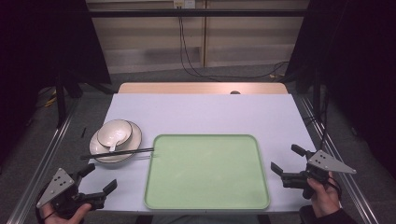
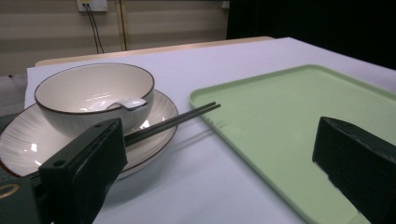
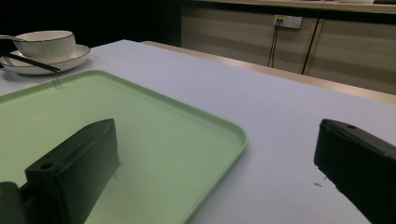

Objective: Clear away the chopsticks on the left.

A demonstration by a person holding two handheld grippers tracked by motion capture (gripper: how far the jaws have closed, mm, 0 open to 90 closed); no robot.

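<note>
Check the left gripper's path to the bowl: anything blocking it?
Nothing stands on the table between the left gripper and the bowl. The chopsticks do lie across the plate's near rim, on the gripper's side of the bowl, so a low approach would meet them first. The gripper is open and empty.

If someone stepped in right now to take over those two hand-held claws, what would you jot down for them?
Left claw: open, holding nothing, near the table's front left corner.
Right claw: open, holding nothing, right of the green tray.
Things: bowl with a spoon sits on the plate, left of the tray; chopsticks lie across the plate's front rim, tips pointing toward the tray.
Done: nothing moved onto the tray as yet.
Left: probably moving the dishes onto the tray; the left claw is nearest.
</note>
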